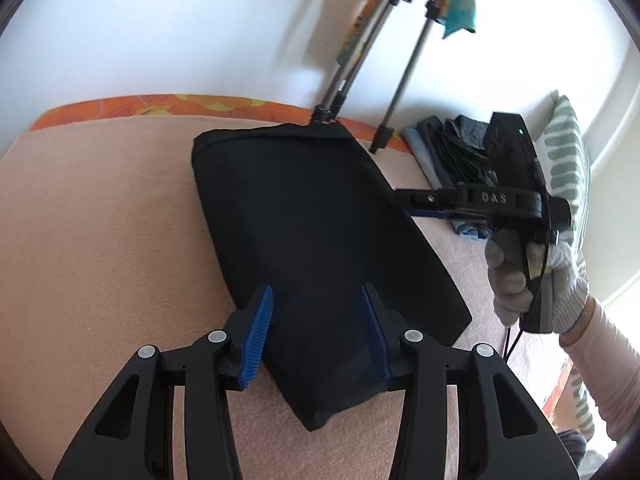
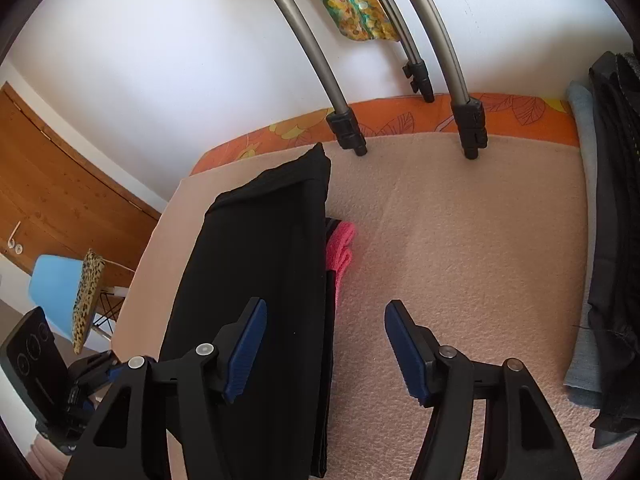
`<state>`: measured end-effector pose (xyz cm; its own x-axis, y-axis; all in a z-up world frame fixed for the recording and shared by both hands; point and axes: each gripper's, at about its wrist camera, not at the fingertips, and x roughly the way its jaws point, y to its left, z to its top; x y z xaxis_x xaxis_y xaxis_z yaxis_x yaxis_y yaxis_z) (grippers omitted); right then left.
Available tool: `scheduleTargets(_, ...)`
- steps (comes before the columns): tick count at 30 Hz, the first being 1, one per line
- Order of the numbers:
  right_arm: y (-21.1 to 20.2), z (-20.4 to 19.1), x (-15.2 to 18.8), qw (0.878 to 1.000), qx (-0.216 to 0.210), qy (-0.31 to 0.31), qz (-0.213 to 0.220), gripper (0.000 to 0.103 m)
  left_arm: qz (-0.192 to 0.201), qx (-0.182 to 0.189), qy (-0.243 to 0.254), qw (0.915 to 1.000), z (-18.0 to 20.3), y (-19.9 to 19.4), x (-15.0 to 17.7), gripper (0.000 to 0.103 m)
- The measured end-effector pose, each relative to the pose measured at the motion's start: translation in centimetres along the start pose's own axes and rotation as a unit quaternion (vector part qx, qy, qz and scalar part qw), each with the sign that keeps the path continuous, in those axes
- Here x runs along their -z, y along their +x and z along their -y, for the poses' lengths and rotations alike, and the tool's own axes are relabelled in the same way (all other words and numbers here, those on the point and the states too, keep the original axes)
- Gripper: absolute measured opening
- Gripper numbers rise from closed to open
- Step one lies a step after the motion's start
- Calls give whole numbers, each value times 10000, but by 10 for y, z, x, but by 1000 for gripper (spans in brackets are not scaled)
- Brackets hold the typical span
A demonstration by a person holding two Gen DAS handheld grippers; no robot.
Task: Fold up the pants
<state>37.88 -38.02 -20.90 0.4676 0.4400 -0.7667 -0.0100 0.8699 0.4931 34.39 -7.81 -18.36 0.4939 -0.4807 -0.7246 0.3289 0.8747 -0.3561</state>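
The black pants (image 1: pixel 316 240) lie folded into a long flat strip on the peach blanket (image 1: pixel 100 240). My left gripper (image 1: pixel 318 336) is open and hovers over the strip's near end, empty. In the right wrist view the pants (image 2: pixel 256 280) run along the left side, with a pink waistband lining (image 2: pixel 340 252) showing at their right edge. My right gripper (image 2: pixel 324 350) is open and empty, its left finger over the pants' edge and its right finger over bare blanket (image 2: pixel 460 240). The right gripper's body (image 1: pixel 480 200) also shows at the pants' right edge in the left wrist view.
Tripod legs (image 2: pixel 468 120) stand on the far edge of the blanket. A stack of folded dark and blue clothes (image 2: pixel 612 240) lies at the right. An orange patterned sheet (image 2: pixel 400 120) borders the far edge. A blue chair (image 2: pixel 52 292) stands left.
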Motion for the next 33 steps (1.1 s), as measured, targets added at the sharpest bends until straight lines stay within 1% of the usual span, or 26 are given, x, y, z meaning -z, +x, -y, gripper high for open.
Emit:
scheduleTargets(2,5,1,4,10000,-50,-6,-55,65,-24,-117,-269,9996,-18,7,-9,45)
scheduleTargets(4,12,1,7,9999,-126,-5,-106,65,-125,-103,-505,9986,-30,18,-14,45)
scheduleTargets(6,18,2,11,9997,-205,22,-141,66,-295,41,-712,9970,-38,30,-15,45)
scheduleTargets(8,20,2,13,9995,-303,22,-51,66,-365,178,-884,9953,-44,40,-15,45)
scheduleTargets(13,22,6,12,9979,-643,79,-88,66,-372,372,-1120,9923,-49,51,-11,45)
scheduleTargets(14,23,6,11,9974,-702,86,-104,66,-304,436,-1175,9916,-52,49,-10,45)
scheduleTargets(16,28,5,12,9959,-879,87,-176,61,-252,469,-1182,9916,-53,50,-13,45)
scheduleTargets(17,31,3,12,9953,-939,70,-203,57,-230,458,-1155,9920,-52,51,-13,45)
scheduleTargets(20,36,-4,14,9953,-959,15,-115,54,-189,432,-931,9945,-44,55,-16,45)
scheduleTargets(21,39,-4,14,9950,-991,72,-138,46,-189,434,-911,9947,-43,56,-17,45)
scheduleTargets(22,41,-3,15,9948,-999,156,-126,41,-180,437,-956,9943,-45,56,-17,45)
scheduleTargets(23,44,-3,15,9941,-1052,250,-102,36,-174,434,-996,9939,-46,57,-17,42)
scheduleTargets(24,46,-2,16,9933,-1106,332,-102,30,-163,404,-1017,9939,-46,58,-16,36)
scheduleTargets(25,47,-3,17,9931,-1112,376,-79,28,-129,360,-1032,9939,-46,59,-15,31)
scheduleTargets(26,48,-4,18,9934,-1081,387,-34,25,-85,323,-1019,9942,-44,59,-14,29)
scheduleTargets(28,44,-9,20,9946,-963,374,42,22,-1,222,-908,9956,-40,59,-13,22)
scheduleTargets(30,40,-17,20,9963,-799,289,92,19,66,163,-829,9964,-35,57,-13,18)
scheduleTargets(33,32,-33,21,9980,-596,77,192,16,134,171,-835,9963,-33,51,-13,14)
